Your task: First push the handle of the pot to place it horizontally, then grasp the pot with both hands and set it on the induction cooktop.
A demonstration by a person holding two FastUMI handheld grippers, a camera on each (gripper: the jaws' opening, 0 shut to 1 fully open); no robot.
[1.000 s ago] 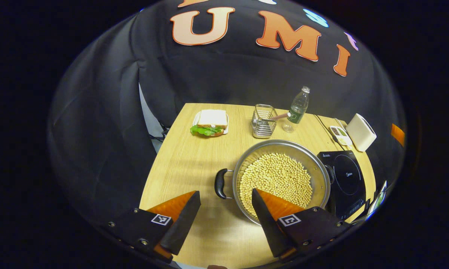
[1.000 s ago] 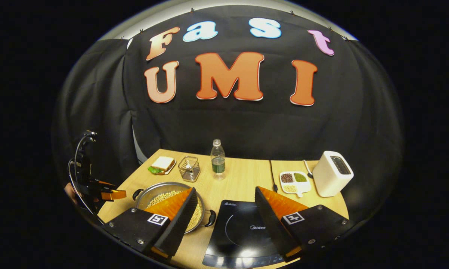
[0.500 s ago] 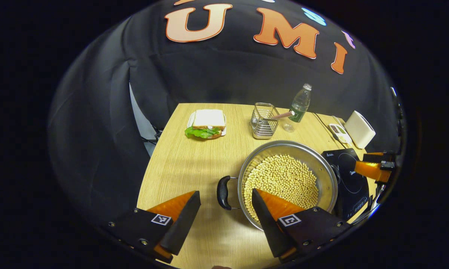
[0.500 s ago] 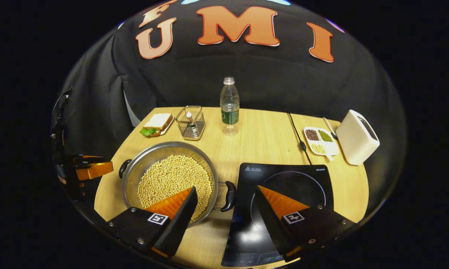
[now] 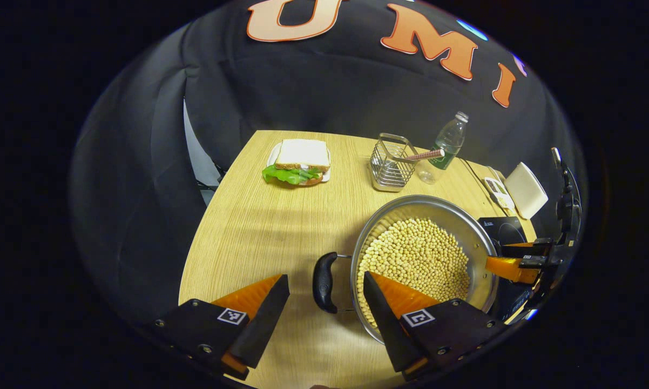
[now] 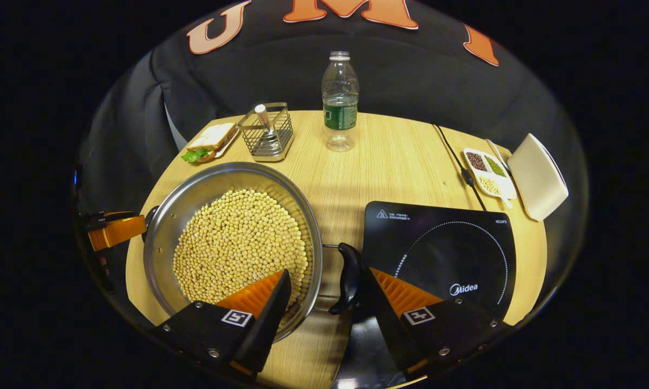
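A steel pot (image 5: pixel 411 201) full of pale beans rests on the wooden table, left of the black induction cooktop (image 6: pixel 438 248). In the left gripper view my left gripper (image 5: pixel 324 280) is open, and the pot's black left handle (image 5: pixel 323 283) lies between its fingertips without being pressed. In the right gripper view my right gripper (image 6: pixel 327 274) is open too, with the pot's right handle (image 6: pixel 349 276) between its fingers. The pot (image 6: pixel 195 189) sits with its two handles pointing left and right. Each view catches the other gripper beyond the pot: the right gripper (image 5: pixel 511 267) and the left gripper (image 6: pixel 116 229).
At the back of the table stand a sandwich on a plate (image 5: pixel 297 162), a wire basket (image 5: pixel 392 165) and a plastic bottle (image 6: pixel 339 102). A white toaster (image 6: pixel 538 175), a divided dish of grains (image 6: pixel 486 173) and a cable (image 6: pixel 457 156) lie behind the cooktop.
Both grippers have come down and closer to the pot, each ending with a handle between its open fingers. The pot itself has stayed where it was.
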